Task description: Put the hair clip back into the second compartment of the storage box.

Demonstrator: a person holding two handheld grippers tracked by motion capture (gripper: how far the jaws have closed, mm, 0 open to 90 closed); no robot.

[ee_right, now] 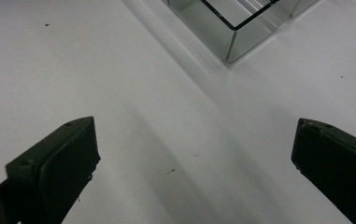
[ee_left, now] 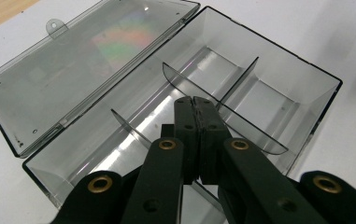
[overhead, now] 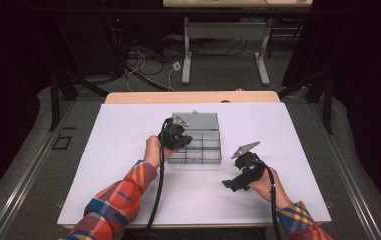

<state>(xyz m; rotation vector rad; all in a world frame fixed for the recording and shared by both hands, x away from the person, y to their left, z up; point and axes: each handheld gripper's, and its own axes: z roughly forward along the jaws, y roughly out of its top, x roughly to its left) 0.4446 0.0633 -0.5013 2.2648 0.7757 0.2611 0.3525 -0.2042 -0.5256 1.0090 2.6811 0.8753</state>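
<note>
A clear smoky plastic box (ee_left: 278, 70) lies open on the white table, its lid (ee_left: 73, 70) folded flat behind it. Thin dividers (ee_left: 241, 126) split it into compartments that hold nothing. My left gripper (ee_left: 194, 100) is shut, its tips down inside the box where the dividers cross; I cannot tell whether a thin divider is pinched between them. In the high view the left gripper (overhead: 182, 141) sits over the left part of the box (overhead: 208, 159). My right gripper (overhead: 230, 184) stands open over bare table, to the right and nearer than the box. Its jaws (ee_right: 194, 154) are wide apart, with a box corner (ee_right: 234, 44) beyond them.
The white table top (overhead: 128, 165) carries just the box and both hands. A wooden strip (overhead: 193, 96) runs along its far edge. Behind it stand desk legs (overhead: 187, 60) and loose cables (overhead: 143, 60) on the floor.
</note>
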